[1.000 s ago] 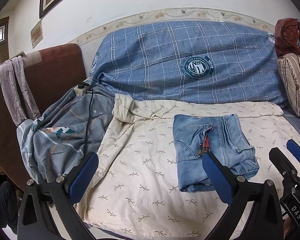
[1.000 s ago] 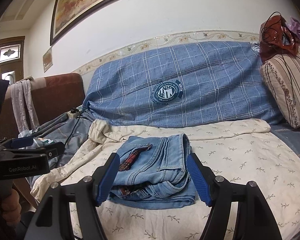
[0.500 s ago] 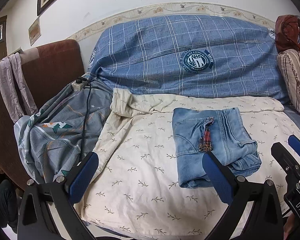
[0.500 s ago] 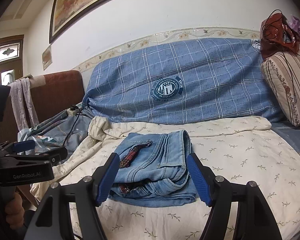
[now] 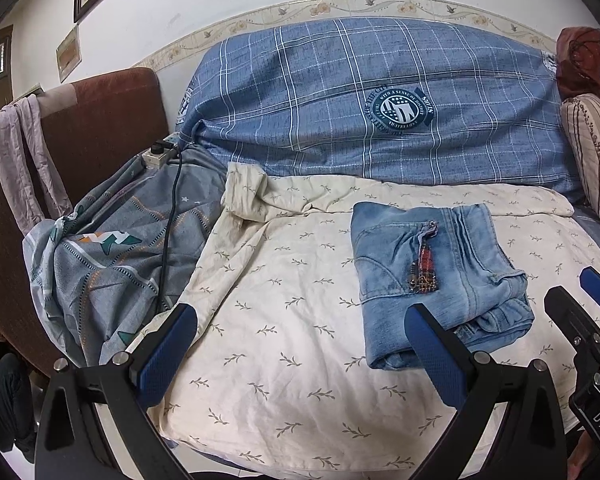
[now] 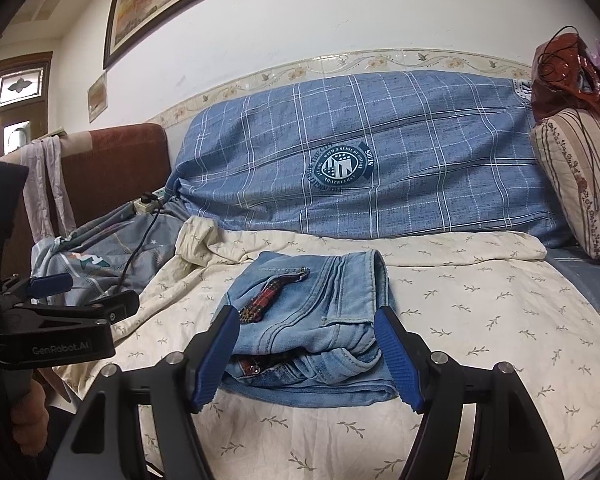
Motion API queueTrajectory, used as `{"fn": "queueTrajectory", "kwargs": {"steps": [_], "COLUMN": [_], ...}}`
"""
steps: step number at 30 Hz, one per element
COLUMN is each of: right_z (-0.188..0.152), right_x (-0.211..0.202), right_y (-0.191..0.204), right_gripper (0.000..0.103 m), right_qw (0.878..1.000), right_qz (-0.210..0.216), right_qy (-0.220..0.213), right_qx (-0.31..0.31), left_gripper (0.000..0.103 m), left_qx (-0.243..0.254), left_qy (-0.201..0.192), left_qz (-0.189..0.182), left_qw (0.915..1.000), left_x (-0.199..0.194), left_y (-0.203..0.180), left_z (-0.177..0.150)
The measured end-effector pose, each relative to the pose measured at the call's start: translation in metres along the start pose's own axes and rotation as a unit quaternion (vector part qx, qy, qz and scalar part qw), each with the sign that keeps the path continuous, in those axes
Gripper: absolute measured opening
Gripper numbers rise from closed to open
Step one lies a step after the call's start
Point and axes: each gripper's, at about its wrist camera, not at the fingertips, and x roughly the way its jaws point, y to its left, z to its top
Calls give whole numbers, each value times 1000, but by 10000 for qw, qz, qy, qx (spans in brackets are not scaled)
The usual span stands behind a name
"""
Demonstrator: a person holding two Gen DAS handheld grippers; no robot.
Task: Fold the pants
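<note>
- Left wrist view: one blue plaid cover (image 5: 340,100) with one round emblem drapes the sofa back.
- One cream leaf-print sheet (image 5: 292,320) is spread over the seat.
- One grey patterned blanket (image 5: 112,256) lies bunched at the sheet's left edge, one black cable (image 5: 168,240) running across it.
- One pair of denim pants (image 5: 432,280) lies folded into a compact stack on the sheet, right of centre, one red plaid strip on top.
- Two grippers in all: the left gripper (image 5: 300,344) hovers spread wide above the sheet, nothing between its blue pads, just left of the pants.
- Right wrist view: the right gripper (image 6: 306,354) stands released, pads flanking the near edge of the pants (image 6: 312,320) without pressing on them.
</note>
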Motion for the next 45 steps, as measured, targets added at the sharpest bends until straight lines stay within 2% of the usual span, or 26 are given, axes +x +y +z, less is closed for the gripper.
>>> {"fn": "queueTrajectory", "kwargs": {"steps": [22, 45], "right_z": [1, 0], "right_x": [-2, -1], "right_y": [-1, 1], "right_gripper": [73, 73], "right_qw": [10000, 10000], "right_qz": [50, 52], "right_qy": [-5, 20], "right_qx": [46, 43], "left_gripper": [103, 103], "left_qx": [193, 269], "left_qy": [-31, 61], "left_qz": [24, -134], "left_qw": [9998, 9995], "left_x": [-5, -3], "left_y": [-6, -7], "left_z": [0, -1]}}
